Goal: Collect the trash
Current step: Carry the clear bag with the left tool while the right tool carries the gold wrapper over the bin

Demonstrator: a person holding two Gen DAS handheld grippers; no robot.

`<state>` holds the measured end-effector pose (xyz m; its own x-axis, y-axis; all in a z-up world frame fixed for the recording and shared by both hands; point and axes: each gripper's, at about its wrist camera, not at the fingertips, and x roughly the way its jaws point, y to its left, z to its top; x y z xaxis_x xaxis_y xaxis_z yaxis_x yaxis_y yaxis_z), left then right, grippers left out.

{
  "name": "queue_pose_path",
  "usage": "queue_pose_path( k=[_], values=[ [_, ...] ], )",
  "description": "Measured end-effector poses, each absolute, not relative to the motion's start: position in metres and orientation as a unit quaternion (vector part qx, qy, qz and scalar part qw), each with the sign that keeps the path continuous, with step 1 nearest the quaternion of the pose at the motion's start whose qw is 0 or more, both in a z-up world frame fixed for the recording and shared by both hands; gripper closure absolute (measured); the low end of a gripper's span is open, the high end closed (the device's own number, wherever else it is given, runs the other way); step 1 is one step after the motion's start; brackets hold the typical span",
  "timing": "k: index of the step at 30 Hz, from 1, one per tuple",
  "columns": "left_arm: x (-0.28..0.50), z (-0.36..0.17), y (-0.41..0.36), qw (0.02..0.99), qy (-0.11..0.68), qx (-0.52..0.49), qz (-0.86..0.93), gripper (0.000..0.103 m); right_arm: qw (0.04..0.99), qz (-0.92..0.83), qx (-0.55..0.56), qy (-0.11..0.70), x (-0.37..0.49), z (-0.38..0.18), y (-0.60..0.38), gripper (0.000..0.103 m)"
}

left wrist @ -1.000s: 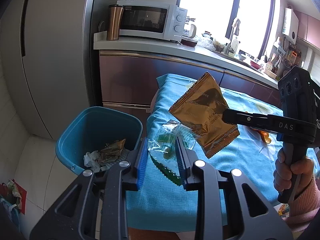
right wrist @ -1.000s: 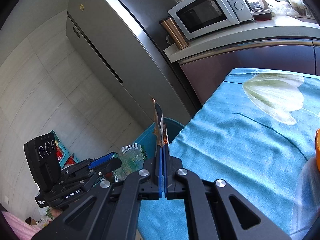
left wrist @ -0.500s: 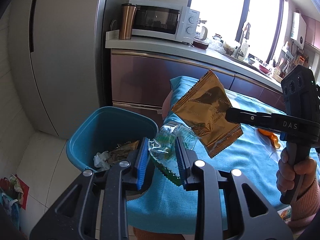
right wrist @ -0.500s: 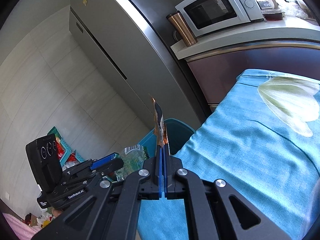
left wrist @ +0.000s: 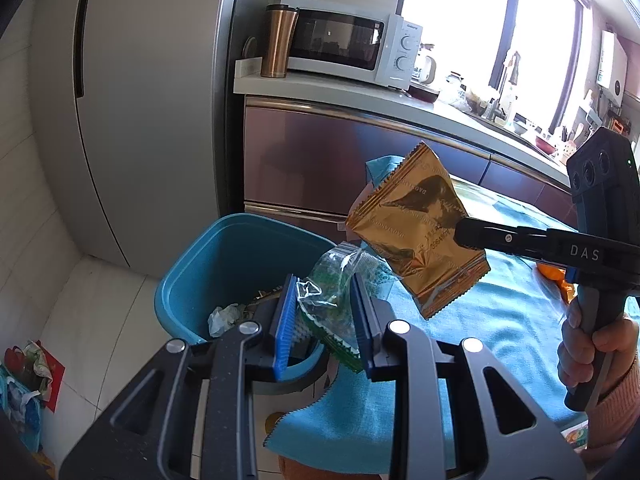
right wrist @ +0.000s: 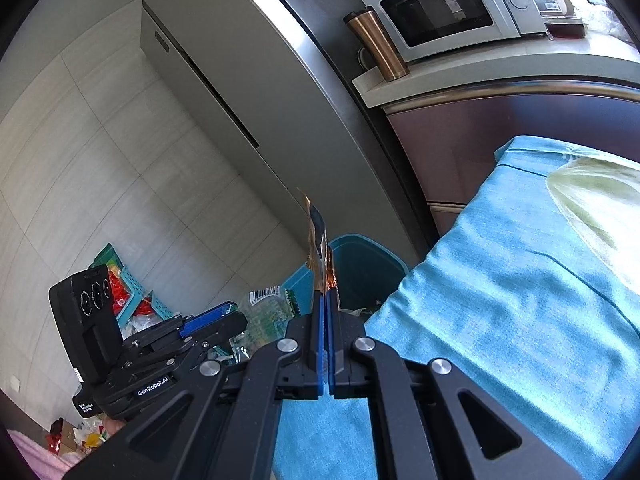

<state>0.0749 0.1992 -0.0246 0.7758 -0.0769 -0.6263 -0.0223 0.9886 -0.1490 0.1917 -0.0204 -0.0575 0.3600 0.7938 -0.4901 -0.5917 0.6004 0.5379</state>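
Two wrappers on their way to the bin

The left hand-held gripper [left wrist: 326, 312] pinches a clear green-printed bag [left wrist: 340, 280] over the near rim of the blue bin [left wrist: 224, 248], which already holds scraps; the right hand-held gripper [right wrist: 324, 316], pressed together on a gold wrapper [left wrist: 416, 228], hangs above the bench [right wrist: 500, 320] edge; an orange scrap [left wrist: 554, 276] seems left there

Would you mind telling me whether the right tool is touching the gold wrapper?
Touching. The right wrist view shows the right tool shut on the gold wrapper, pads pressed flat against both its sides.
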Motion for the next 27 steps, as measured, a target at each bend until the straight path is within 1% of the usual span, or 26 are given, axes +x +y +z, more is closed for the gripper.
queue_pose_path(
  k=[27],
  values=[
    [0.092, -0.04, 0.23, 0.933, 0.348, -0.088, 0.027, 0.077, 0.799, 0.429, 0.133, 0.4, 0.217, -0.072, 0.023, 0.103]
  ],
)
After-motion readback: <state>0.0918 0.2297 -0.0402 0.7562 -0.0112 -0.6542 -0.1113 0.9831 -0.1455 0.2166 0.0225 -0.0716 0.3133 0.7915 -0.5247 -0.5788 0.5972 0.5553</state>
